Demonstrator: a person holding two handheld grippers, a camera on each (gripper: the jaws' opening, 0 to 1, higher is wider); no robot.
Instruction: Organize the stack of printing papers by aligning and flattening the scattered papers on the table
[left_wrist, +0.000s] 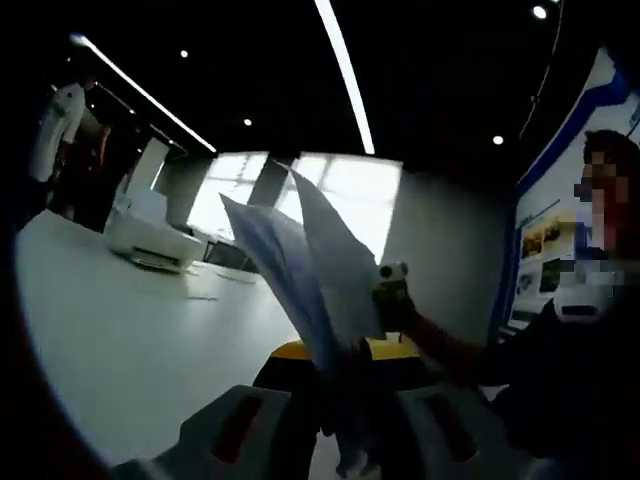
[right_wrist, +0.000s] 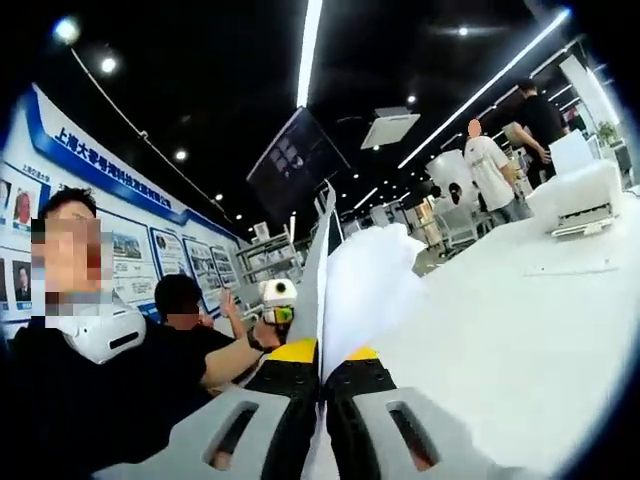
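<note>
Item: sheaf of thin white printing papers (left_wrist: 310, 270), lifted clear of the broad white table (left_wrist: 130, 340) and standing on edge in the air, upper corners fanned apart. Left gripper (left_wrist: 345, 420) — grey jaws with yellow pads — clenched on the sheaf's lower edge; right gripper (right_wrist: 322, 410) likewise clamped on it, jaws nearly closed with the sheet edge between them. Risk, as judged: the loose, splayed sheets could slip out or crease if either clamp pulls sideways, since only one margin is pinched. The left gripper view shows a white desktop printer (left_wrist: 150, 235) on the table's far side; the right gripper view shows standing people (right_wrist: 492, 170) and a blue-bordered wall display (right_wrist: 120, 190) instead.
</note>
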